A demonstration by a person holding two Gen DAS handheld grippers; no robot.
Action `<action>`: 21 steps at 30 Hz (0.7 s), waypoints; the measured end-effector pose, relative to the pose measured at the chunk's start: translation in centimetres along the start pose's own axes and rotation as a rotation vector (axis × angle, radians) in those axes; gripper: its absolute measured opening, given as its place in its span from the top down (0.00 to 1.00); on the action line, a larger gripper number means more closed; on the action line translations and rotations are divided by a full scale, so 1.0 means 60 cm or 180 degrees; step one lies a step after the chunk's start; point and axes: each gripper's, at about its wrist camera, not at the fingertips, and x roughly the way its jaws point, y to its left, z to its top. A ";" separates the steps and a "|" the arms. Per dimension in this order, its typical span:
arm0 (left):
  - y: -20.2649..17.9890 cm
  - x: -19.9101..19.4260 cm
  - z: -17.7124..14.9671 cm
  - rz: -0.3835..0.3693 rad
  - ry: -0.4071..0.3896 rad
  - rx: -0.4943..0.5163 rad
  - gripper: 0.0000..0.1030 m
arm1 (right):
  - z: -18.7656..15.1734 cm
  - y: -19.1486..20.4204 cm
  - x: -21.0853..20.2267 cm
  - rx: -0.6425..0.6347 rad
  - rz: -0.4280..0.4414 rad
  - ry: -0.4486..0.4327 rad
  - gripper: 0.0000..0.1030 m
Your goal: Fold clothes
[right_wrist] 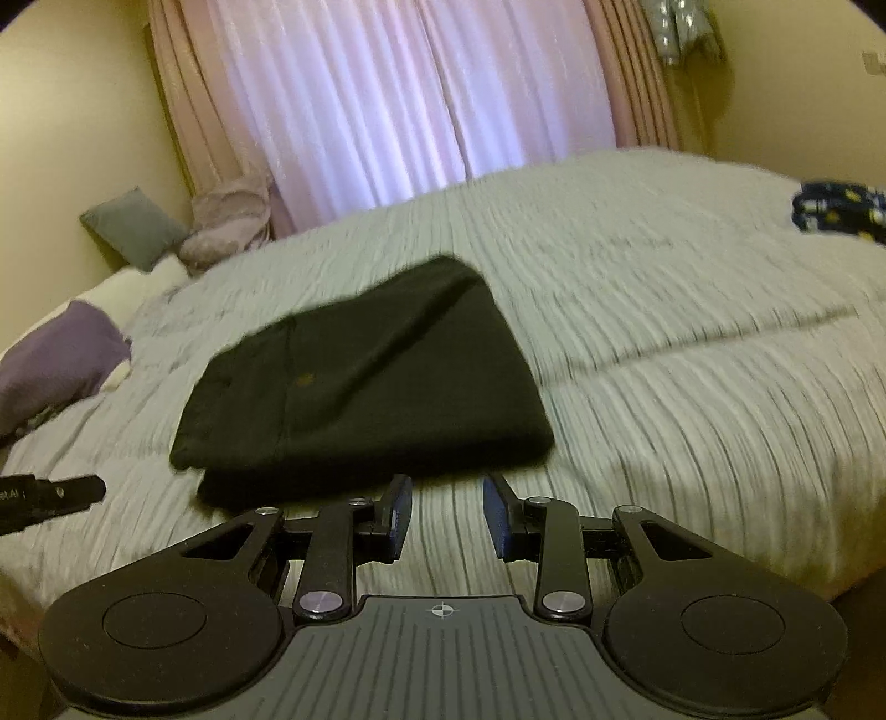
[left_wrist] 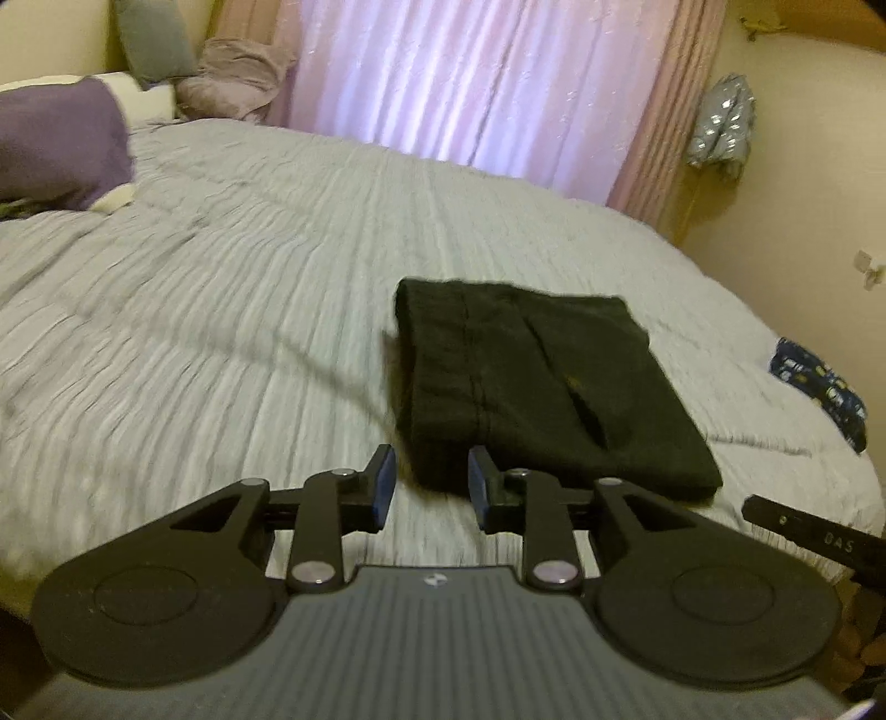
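A black garment (left_wrist: 531, 382) lies folded into a thick rectangle on the grey ribbed bedspread (left_wrist: 221, 288). It also shows in the right wrist view (right_wrist: 354, 382). My left gripper (left_wrist: 432, 482) is open and empty, just short of the garment's near left corner. My right gripper (right_wrist: 447, 507) is open and empty, just in front of the garment's near edge. The tip of the right gripper (left_wrist: 808, 531) shows at the right of the left wrist view, and the left gripper's tip (right_wrist: 50, 493) at the left of the right wrist view.
A purple pillow (left_wrist: 61, 149), a grey cushion (left_wrist: 155, 39) and a mauve bundle (left_wrist: 238, 77) lie at the head of the bed. A dark blue patterned cloth (left_wrist: 819, 382) lies at the bed's far right edge. Pink curtains (left_wrist: 470, 83) hang behind the bed.
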 end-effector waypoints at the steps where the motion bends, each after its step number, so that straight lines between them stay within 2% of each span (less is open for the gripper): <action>1: 0.007 0.016 0.008 -0.0041 -0.0020 0.0018 0.78 | 0.007 0.001 0.013 -0.0012 -0.0025 -0.0050 0.68; 4: 0.033 0.085 0.037 -0.0092 -0.0036 0.0056 0.78 | 0.018 0.001 0.061 -0.0048 -0.0197 -0.0119 0.68; 6: 0.053 0.137 0.054 -0.0084 0.0060 0.0039 0.78 | 0.023 -0.002 0.100 -0.0078 -0.0324 -0.0099 0.68; 8: 0.068 0.180 0.072 -0.0101 0.0238 0.0027 0.76 | 0.034 -0.002 0.122 -0.0155 -0.0385 0.0021 0.68; 9: 0.077 0.192 0.084 -0.0148 0.0322 -0.0014 0.73 | 0.041 0.000 0.129 -0.0220 -0.0396 0.0079 0.68; 12: 0.097 0.212 0.122 -0.0231 0.0595 -0.0157 0.74 | 0.069 0.001 0.146 -0.0309 -0.0418 0.0318 0.68; 14: 0.096 0.211 0.153 -0.0104 0.0811 -0.0186 0.77 | 0.091 -0.004 0.153 -0.0225 -0.0415 0.0563 0.68; 16: 0.088 0.202 0.188 -0.0002 0.0992 -0.0193 0.78 | 0.118 -0.016 0.154 0.0081 -0.0531 0.0891 0.68; 18: 0.060 0.183 0.234 -0.0009 0.1102 -0.0090 0.78 | 0.145 -0.027 0.144 0.0487 -0.0505 0.1105 0.68; 21: 0.012 0.157 0.303 -0.0096 0.1223 0.0097 0.78 | 0.195 -0.028 0.115 0.0897 -0.0424 0.1231 0.68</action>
